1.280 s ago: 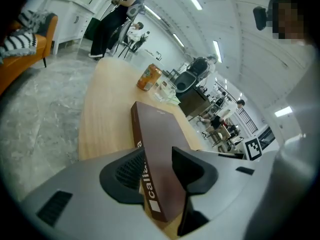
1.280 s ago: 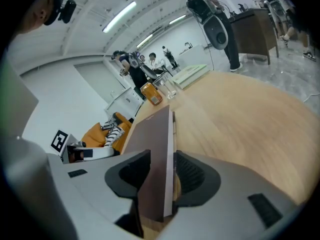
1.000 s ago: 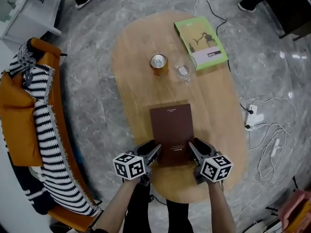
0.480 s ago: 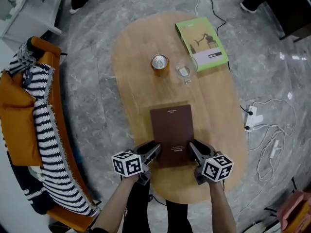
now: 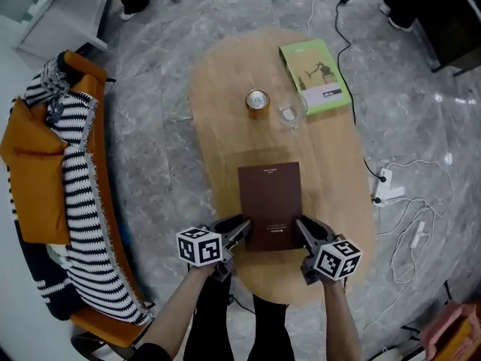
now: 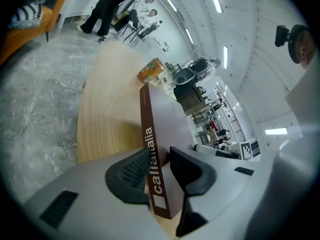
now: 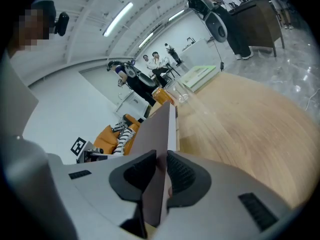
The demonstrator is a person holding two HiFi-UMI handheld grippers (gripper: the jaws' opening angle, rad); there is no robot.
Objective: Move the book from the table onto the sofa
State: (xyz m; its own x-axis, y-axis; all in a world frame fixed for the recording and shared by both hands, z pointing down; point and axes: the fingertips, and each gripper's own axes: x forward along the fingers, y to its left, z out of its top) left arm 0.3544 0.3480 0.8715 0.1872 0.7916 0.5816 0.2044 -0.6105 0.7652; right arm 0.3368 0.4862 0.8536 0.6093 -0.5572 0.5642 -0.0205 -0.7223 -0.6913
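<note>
Head view: brown book (image 5: 270, 201) sits at frame centre, over the near half of the oval wood bench (image 5: 218, 126). Left claw (image 5: 242, 226) is on its near left corner, right claw (image 5: 301, 226) on its near right corner. Can (image 5: 258, 101), glass (image 5: 288, 114) and green book (image 5: 316, 70) are further up the bench, well apart from the brown one. Orange sofa (image 5: 37, 179) with a striped throw (image 5: 79, 194) runs down the left edge, with grey floor between it and the bench. Cables (image 5: 409, 194) lie at right.

Left gripper view: jaws closing, with the book's spine (image 6: 149, 144) between them. One pad is on the spine side, the other on the cover, and both touch. The book rises up-frame from the claw, the bench to its left. Cannot tell if its far end is off the bench. Can (image 6: 150, 71) is beyond it, sofa (image 6: 30, 14) at upper left.

Right gripper view: jaws closing, narrow gap, with the book's edge (image 7: 159, 149) clamped between both ribbed pads. Bench fills the right side. Glass (image 7: 177, 91) and green book (image 7: 200, 76) are upper centre, sofa (image 7: 107, 134) at centre left behind the book.
</note>
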